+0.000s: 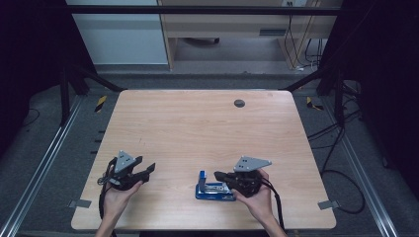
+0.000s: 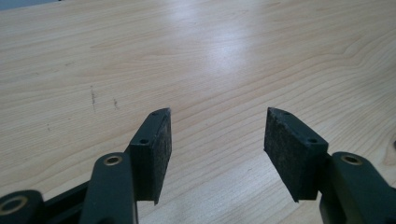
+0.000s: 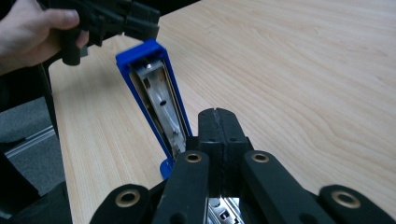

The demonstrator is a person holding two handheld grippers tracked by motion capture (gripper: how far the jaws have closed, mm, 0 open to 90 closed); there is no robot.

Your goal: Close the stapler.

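Blue stapler [image 1: 214, 187] lies near the table's [image 1: 197, 128] front edge, lid swung up | our right gripper [image 1: 223, 176], jaws pressed together, bears on its metal track, likely to steady it | our left gripper [image 2: 217, 140] waits spread and empty, well apart.

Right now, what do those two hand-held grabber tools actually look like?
Both are black. The left gripper and right gripper each carry a grey three-cornered plate on top and trail a black cable. Each ends in two flat jaws faced with dark, rough pads, and brass-coloured rivets mark the joints. The forearms show no sleeves.
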